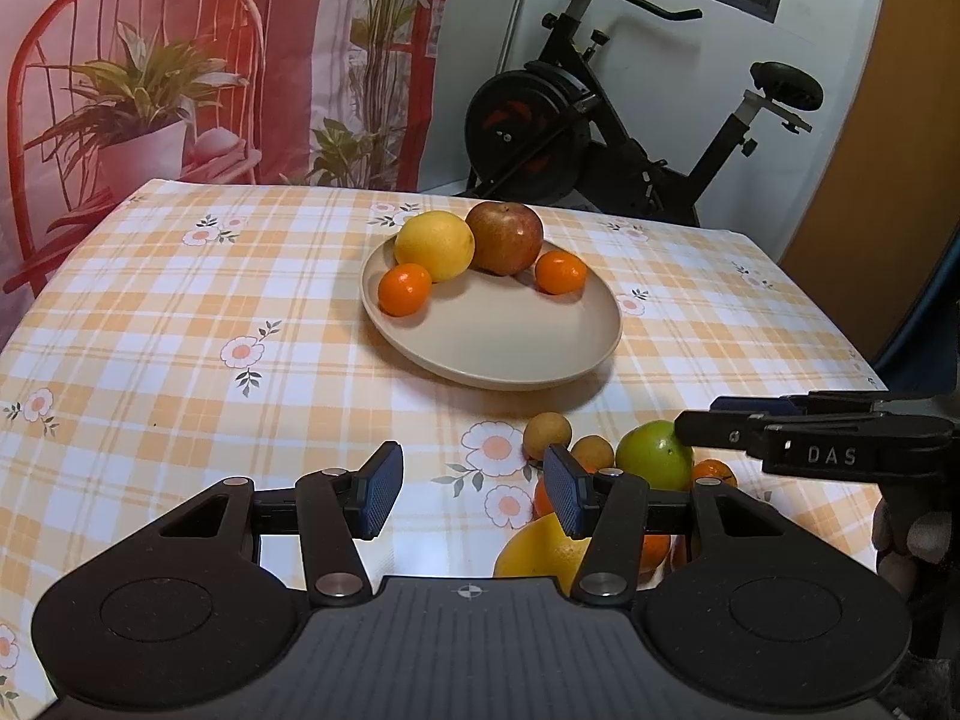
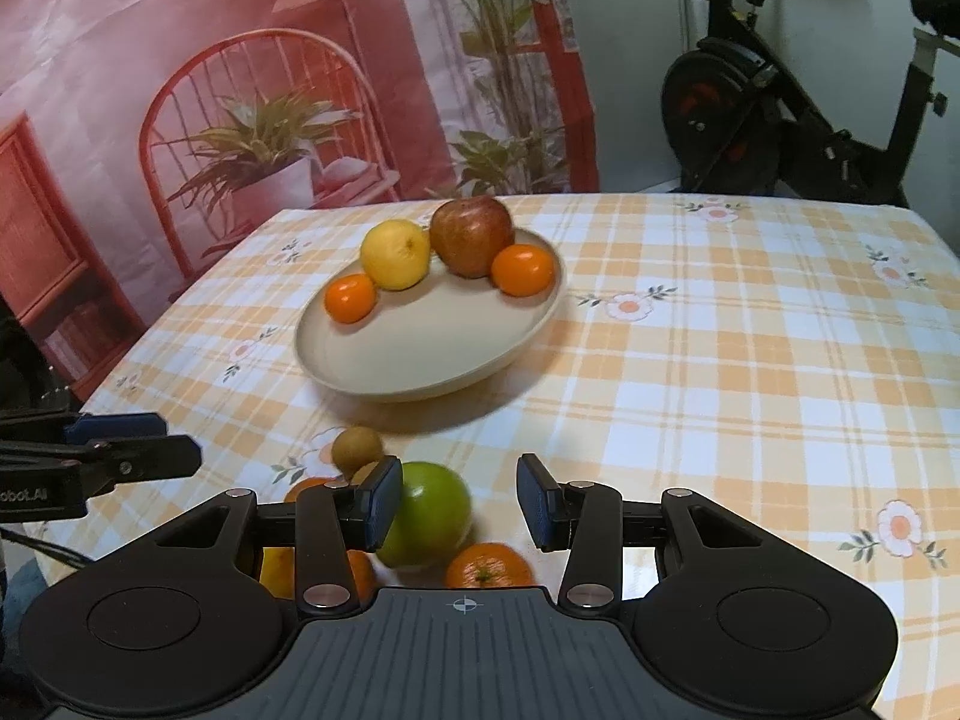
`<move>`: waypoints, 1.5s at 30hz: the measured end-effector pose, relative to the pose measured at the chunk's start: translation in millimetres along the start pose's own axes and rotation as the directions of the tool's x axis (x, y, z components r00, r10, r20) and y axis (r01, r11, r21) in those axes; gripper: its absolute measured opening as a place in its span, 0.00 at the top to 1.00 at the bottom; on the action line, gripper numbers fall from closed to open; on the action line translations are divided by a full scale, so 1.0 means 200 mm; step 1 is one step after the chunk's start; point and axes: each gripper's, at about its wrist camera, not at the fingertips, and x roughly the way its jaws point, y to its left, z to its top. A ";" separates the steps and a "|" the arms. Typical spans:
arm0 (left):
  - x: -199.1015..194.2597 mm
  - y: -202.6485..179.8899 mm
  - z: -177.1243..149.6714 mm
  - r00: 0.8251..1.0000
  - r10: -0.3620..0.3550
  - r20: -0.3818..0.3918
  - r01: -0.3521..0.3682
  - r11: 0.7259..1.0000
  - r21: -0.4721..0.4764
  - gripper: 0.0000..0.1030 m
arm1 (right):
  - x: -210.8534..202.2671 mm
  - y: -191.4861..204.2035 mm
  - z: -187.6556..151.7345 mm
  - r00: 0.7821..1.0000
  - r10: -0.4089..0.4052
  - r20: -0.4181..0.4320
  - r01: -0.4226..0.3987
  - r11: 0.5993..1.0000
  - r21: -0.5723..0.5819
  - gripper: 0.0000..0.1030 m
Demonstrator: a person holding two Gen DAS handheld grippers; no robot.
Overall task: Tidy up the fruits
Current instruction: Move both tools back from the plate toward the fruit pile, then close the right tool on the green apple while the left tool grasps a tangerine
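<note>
A beige plate [image 1: 498, 354] [image 2: 414, 360] in mid-table holds a yellow citrus [image 1: 435, 243], a red apple [image 1: 505, 237] and two tangerines [image 1: 405, 289] [image 1: 560, 272]. Loose fruit lies nearer: a green apple [image 1: 654, 456] [image 2: 435, 516], two brown longans [image 1: 547, 435] [image 1: 591, 453], a tangerine [image 2: 489, 567] and a large yellow fruit [image 1: 537, 552]. My left gripper [image 1: 474, 489] is open over bare cloth, left of that pile. My right gripper [image 2: 461, 504] is open just above the green apple; its left finger overlaps the apple and the pads do not press it.
The table carries an orange-checked flowered cloth [image 1: 180, 312]; its far edge meets a printed backdrop [image 1: 180, 60]. An exercise bike [image 1: 630, 120] stands behind at the right. Each gripper shows in the other's view, my right gripper [image 1: 780, 438] and my left gripper [image 2: 108, 462].
</note>
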 end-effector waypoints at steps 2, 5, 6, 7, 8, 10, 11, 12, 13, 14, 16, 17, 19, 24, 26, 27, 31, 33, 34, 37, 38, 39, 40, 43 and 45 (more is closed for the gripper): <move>0.00 0.00 0.00 1.000 -0.001 -0.002 0.001 1.000 -0.001 0.47 | 0.00 -0.02 0.01 1.000 -0.015 0.007 0.015 1.000 0.010 0.62; 0.01 0.00 0.00 1.000 -0.003 -0.004 0.003 1.000 -0.002 0.47 | 0.00 -0.05 0.01 1.000 -0.026 0.008 0.025 0.999 0.024 0.61; 0.01 0.00 0.00 1.000 -0.004 -0.005 0.004 1.000 -0.002 0.47 | 0.00 -0.05 0.01 1.000 -0.024 0.006 0.024 0.999 0.024 0.61; 0.01 0.00 -0.01 1.000 -0.004 -0.007 0.004 1.000 -0.002 0.47 | 0.00 -0.05 0.01 1.000 -0.022 0.005 0.022 1.000 0.021 0.61; 0.01 0.00 -0.01 1.000 -0.005 -0.008 0.005 1.000 -0.001 0.47 | 0.00 -0.04 0.00 1.000 -0.018 0.003 0.018 1.000 0.019 0.61; 0.01 0.00 -0.01 1.000 -0.008 -0.009 0.008 1.000 -0.001 0.47 | 0.00 -0.03 0.00 1.000 -0.011 0.002 0.011 1.000 0.011 0.61; 0.01 0.00 -0.01 1.000 -0.009 -0.009 0.009 1.000 -0.001 0.47 | 0.00 -0.03 0.01 1.000 -0.009 0.002 0.009 1.000 0.008 0.61; 0.01 0.00 -0.01 1.000 -0.011 -0.009 0.011 1.000 0.000 0.47 | 0.00 -0.02 0.01 1.000 -0.008 0.002 0.008 1.000 0.005 0.61; 0.01 0.00 -0.01 1.000 -0.013 -0.010 0.013 1.000 0.000 0.47 | 0.00 -0.02 0.01 1.000 -0.008 0.003 0.008 1.000 0.004 0.61; 0.01 -0.01 -0.01 1.000 -0.014 -0.010 0.014 1.000 0.000 0.47 | -0.01 -0.01 0.01 1.000 -0.008 0.004 0.008 1.000 0.003 0.61; 0.01 -0.01 -0.01 1.000 -0.018 -0.010 0.018 1.000 0.000 0.47 | -0.01 -0.01 0.01 1.000 -0.008 0.004 0.008 1.000 0.003 0.61; 0.01 -0.01 -0.01 1.000 -0.020 -0.010 0.020 1.000 0.000 0.47 | -0.01 -0.01 0.01 1.000 -0.007 0.003 0.007 1.000 0.003 0.61; 0.00 -0.01 -0.02 1.000 -0.025 -0.010 0.025 1.000 0.000 0.47 | -0.01 -0.01 0.01 1.000 -0.008 0.001 0.008 1.000 0.003 0.61; 0.00 -0.01 -0.02 1.000 -0.026 -0.010 0.026 1.000 -0.002 0.47 | 0.00 -0.01 0.00 1.000 0.001 -0.009 -0.001 1.000 0.006 0.61; 0.00 -0.01 -0.02 1.000 -0.024 -0.010 0.024 1.000 -0.003 0.47 | 0.01 0.00 -0.01 1.000 0.011 -0.020 -0.011 1.000 0.010 0.61; 0.00 -0.02 -0.02 1.000 -0.024 -0.010 0.024 1.000 -0.003 0.47 | 0.01 0.00 -0.01 1.000 0.017 -0.023 -0.017 1.000 0.011 0.61; 0.00 -0.01 -0.02 1.000 -0.025 -0.010 0.025 1.000 -0.003 0.47 | 0.03 0.02 -0.01 0.999 0.039 -0.035 -0.038 0.999 0.008 0.61; 0.00 -0.01 -0.02 1.000 -0.024 -0.010 0.024 1.000 -0.002 0.47 | 0.04 0.02 -0.01 0.998 0.049 -0.045 -0.049 0.999 0.008 0.61; 0.00 -0.01 -0.02 1.000 -0.025 -0.011 0.025 1.000 -0.003 0.47 | 0.05 0.03 -0.01 0.997 0.056 -0.052 -0.056 0.998 0.010 0.61; 0.00 -0.02 -0.02 1.000 -0.024 -0.012 0.024 1.000 -0.002 0.47 | 0.07 0.04 -0.01 0.995 0.070 -0.067 -0.070 0.997 0.012 0.61; 0.00 -0.01 -0.02 1.000 -0.024 -0.012 0.024 1.000 -0.002 0.47 | 0.07 0.04 -0.01 0.995 0.074 -0.071 -0.073 0.997 0.013 0.61; 0.00 -0.01 -0.02 1.000 -0.024 -0.012 0.024 1.000 -0.002 0.47 | 0.08 0.04 -0.01 0.994 0.078 -0.075 -0.077 0.997 0.016 0.61; 0.00 -0.01 -0.02 1.000 -0.024 -0.012 0.024 1.000 -0.002 0.47 | 0.09 0.04 -0.01 0.993 0.084 -0.082 -0.082 0.996 0.020 0.61; 0.00 -0.01 -0.02 1.000 -0.024 -0.012 0.024 1.000 -0.003 0.47 | 0.11 0.04 -0.02 0.991 0.090 -0.097 -0.087 0.996 0.030 0.58; 0.00 -0.01 -0.02 1.000 -0.023 -0.012 0.023 1.000 -0.003 0.47 | 0.12 0.03 -0.02 0.991 0.091 -0.098 -0.088 0.995 0.038 0.58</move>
